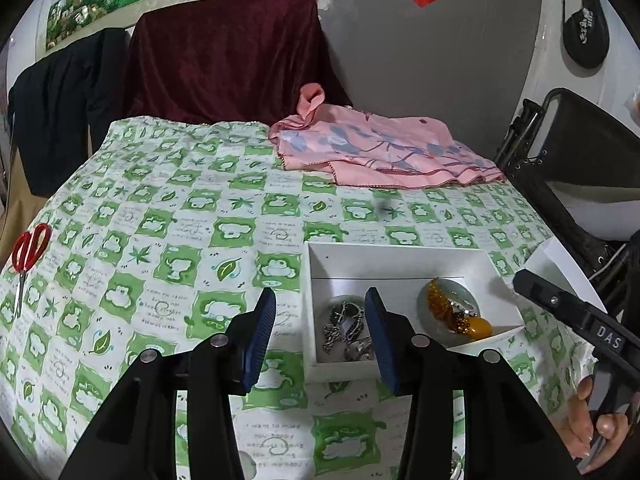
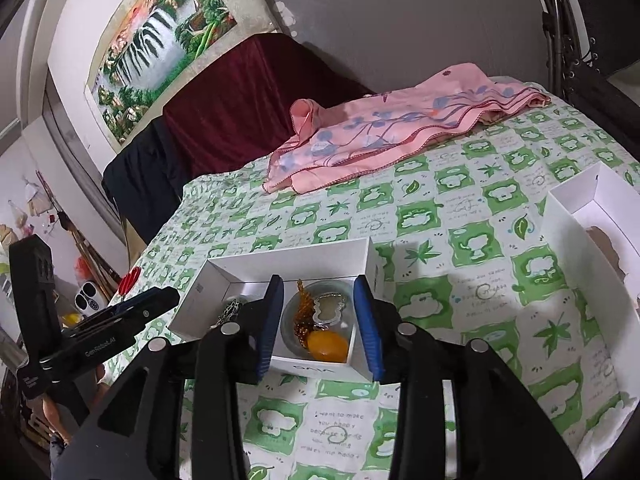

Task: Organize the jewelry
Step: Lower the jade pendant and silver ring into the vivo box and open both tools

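A white box (image 1: pixel 400 246) stands on the green-checked cloth. It holds a tangle of silver chains (image 1: pixel 346 328), a pale jade bangle (image 1: pixel 444 300) draped with amber beads, and an amber stone (image 1: pixel 478 327). My left gripper (image 1: pixel 320 294) is open, its fingers to either side of the box's left wall, and nothing is held. My right gripper (image 2: pixel 319 282) is open over the box's (image 2: pixel 288 252) near right end. The bangle (image 2: pixel 292 328), a silver pendant (image 2: pixel 330 308) and the amber stone (image 2: pixel 328 346) show between its fingers, untouched. Each gripper appears side-on in the other view: right gripper (image 1: pixel 520 282), left gripper (image 2: pixel 174 294).
A second white box (image 2: pixel 580 208), torn inside, lies at the right. A pink flowered scarf (image 1: pixel 380 148) lies at the back. Red scissors (image 1: pixel 28 248) rest at the far left edge. A dark red draped object (image 1: pixel 224 60) stands behind; a black folding frame (image 1: pixel 560 140) stands at the right.
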